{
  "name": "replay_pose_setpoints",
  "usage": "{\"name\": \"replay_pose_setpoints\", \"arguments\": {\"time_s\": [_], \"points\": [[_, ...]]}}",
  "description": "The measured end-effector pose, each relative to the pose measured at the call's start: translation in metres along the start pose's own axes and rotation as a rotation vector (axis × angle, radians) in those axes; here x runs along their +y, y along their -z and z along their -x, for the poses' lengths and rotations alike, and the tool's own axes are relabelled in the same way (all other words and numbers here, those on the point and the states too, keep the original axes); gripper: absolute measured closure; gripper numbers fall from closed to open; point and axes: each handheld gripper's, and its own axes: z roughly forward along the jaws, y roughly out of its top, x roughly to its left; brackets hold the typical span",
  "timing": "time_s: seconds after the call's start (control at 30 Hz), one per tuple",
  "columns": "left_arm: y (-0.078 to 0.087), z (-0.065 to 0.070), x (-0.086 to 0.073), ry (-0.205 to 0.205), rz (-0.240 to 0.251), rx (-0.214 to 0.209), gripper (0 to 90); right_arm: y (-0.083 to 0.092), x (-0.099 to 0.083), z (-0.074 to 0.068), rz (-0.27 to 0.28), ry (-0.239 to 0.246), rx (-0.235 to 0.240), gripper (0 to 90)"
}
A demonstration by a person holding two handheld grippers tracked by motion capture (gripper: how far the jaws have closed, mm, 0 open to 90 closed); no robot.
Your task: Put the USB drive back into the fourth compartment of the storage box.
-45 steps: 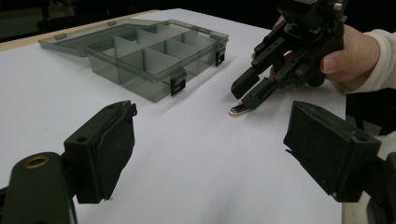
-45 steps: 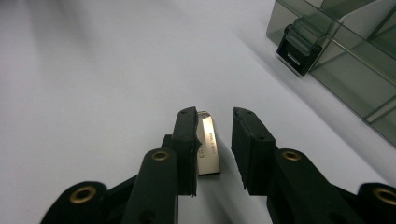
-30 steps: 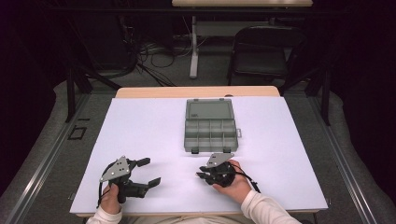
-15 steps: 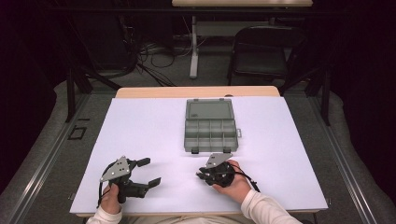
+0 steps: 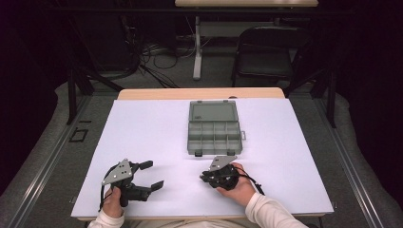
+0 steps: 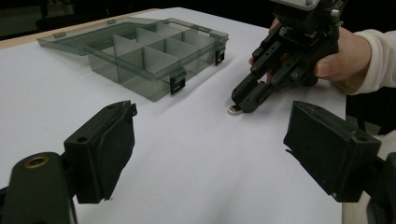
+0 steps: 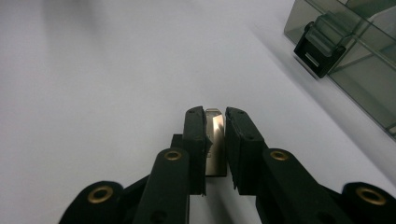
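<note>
Jaws of the right gripper (image 7: 215, 122) have just been closing and now press on a small flat metal piece (image 7: 214, 133), which stands on edge between the two black pads with its pale, shiny face catching the light. From the left gripper view the same metal piece (image 6: 233, 110) shows as a thin disc-like sliver at the very tip of the right gripper (image 6: 243, 105), down against the white table (image 6: 187, 154) (whether it rests on the surface or is just off it I cannot tell). The person's right hand (image 5: 237, 187) wraps the gripper body, low near the front edge of the table (image 5: 142, 128), just in front of the compartment box (image 5: 214, 134).

That box is of smoky translucent plastic, its lid folded back flat behind it, its dividers marking out empty-looking compartments; a black latch (image 7: 320, 49) on its near wall shows in the right gripper view, close to the pinched piece but apart from it.

The left gripper (image 5: 149, 175) lies well to the left of the right one, held by the left hand (image 5: 113, 202), its jaws spread wide with nothing between them. Beyond the table stand a dark chair (image 5: 266, 59) and a tangle of cables (image 5: 147, 52) on the floor.
</note>
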Motion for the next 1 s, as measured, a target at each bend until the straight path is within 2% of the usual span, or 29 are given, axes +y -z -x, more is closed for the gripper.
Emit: {"name": "replay_pose_setpoints", "arguments": {"time_s": [0.5,1.0], "points": [[0.000,0.000,0.000,-0.002,-0.002,0.001,15.7,0.001,0.000,0.001,0.001,0.006,0.001,79.3],[0.001,0.000,0.000,-0.001,-0.001,0.006,15.7,0.011,0.006,0.002,0.024,-0.017,-0.003,79.4]]}}
